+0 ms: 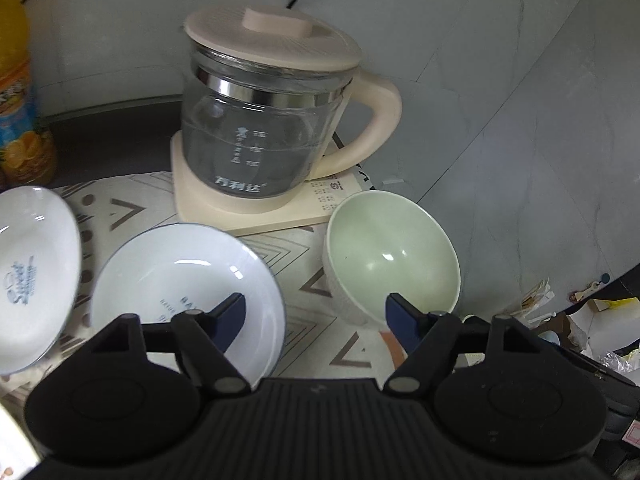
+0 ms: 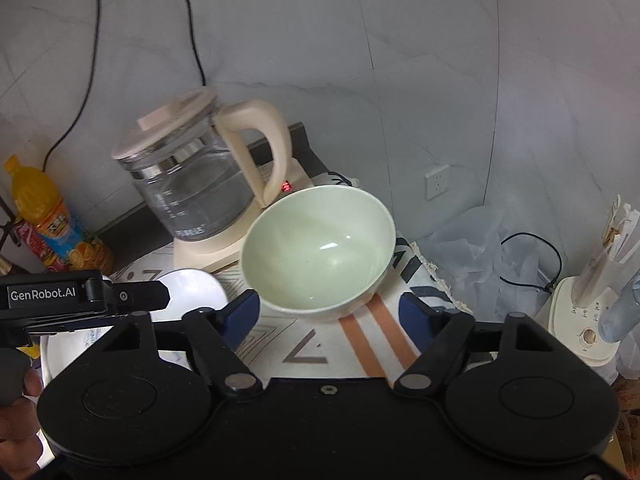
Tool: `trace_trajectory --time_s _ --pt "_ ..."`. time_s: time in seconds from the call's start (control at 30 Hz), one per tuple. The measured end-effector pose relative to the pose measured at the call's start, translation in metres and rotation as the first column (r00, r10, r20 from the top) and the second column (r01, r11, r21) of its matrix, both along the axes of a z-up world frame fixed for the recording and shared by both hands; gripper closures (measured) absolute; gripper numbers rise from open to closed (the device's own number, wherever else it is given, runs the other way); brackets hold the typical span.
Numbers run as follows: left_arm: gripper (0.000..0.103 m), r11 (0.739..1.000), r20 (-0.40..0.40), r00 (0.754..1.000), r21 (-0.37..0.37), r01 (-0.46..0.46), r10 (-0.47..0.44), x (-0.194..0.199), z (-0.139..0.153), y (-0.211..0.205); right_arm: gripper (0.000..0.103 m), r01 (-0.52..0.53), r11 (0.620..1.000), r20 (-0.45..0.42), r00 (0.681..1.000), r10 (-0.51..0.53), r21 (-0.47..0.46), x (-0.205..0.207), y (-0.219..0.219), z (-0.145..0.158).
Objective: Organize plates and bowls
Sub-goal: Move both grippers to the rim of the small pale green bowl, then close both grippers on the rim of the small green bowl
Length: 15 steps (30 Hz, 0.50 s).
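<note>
Nearest the lens in each wrist view, the left gripper (image 1: 314, 312) and the right gripper (image 2: 330, 316) hang above a patterned cloth (image 1: 316, 284) with their jaws spread wide and nothing between the blue pads. In the left wrist view, a white plate with a dark rim (image 1: 180, 276) lies flat on the cloth just beyond the left finger, which overlaps its near edge in the picture; whether they touch cannot be told. To its left a second white plate with blue lettering (image 1: 32, 276) lies close beside it, partly blurred and cut by the frame edge. On the right of the cloth a pale green bowl (image 1: 394, 252) stands upright, apart from the plates, just past the right finger. In the right wrist view the same green bowl (image 2: 320, 244) stands directly beyond the open fingers, and the other gripper's black body reaches in from the left over the white plates (image 2: 192, 292). Farther back, a glass kettle (image 1: 264, 120) with a cream lid and handle rests on its cream base behind the dishes, close behind the bowl. At far left an orange drink bottle (image 2: 48, 216) stands near the grey wall.
</note>
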<state>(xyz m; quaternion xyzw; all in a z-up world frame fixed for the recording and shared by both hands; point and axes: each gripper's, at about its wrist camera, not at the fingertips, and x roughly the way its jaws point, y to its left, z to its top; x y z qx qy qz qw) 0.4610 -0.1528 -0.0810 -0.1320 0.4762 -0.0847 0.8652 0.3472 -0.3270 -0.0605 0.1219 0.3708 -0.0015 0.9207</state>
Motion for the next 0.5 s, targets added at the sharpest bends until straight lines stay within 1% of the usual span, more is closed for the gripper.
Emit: trace_trajectory --time_s 0.1,0.27,0.33,0.37,0.43,0.47,0.5 --pt "0.031 1.0 -0.01 1.0 0.002 -0.002 0.002 0.014 -0.008 -0.006 0.035 0.01 1.0 -0.019 1.0 -0.01 0.004 0.013 -0.008 -0.007" --pt "0.039 1.0 -0.04 0.999 -0.009 -0.002 0.002 0.035 -0.024 -0.016 0.044 0.017 1.0 -0.055 0.998 -0.015 0.027 0.029 -0.02 -0.021" --pt "0.045 1.0 -0.058 0.998 -0.01 -0.003 0.002 0.041 -0.031 -0.021 0.047 0.017 0.999 -0.07 0.997 -0.015 0.037 0.035 -0.024 -0.028" --pt "0.047 1.0 -0.066 0.998 -0.013 -0.002 0.001 0.044 -0.034 -0.022 0.048 0.017 0.999 -0.075 0.997 -0.013 0.044 0.038 -0.025 -0.031" --pt "0.054 1.0 -0.08 0.997 -0.018 -0.001 0.0 0.05 -0.041 -0.026 0.055 0.016 0.998 -0.087 0.996 -0.011 0.054 0.045 -0.028 -0.037" --pt "0.056 1.0 -0.09 0.996 -0.017 0.0 -0.002 0.054 -0.044 -0.027 0.057 0.016 0.998 -0.095 0.995 -0.01 0.06 0.048 -0.029 -0.04" --pt "0.061 1.0 -0.102 0.995 -0.019 -0.001 -0.001 0.056 -0.048 -0.028 0.059 0.016 0.998 -0.103 0.995 -0.009 0.067 0.052 -0.03 -0.043"
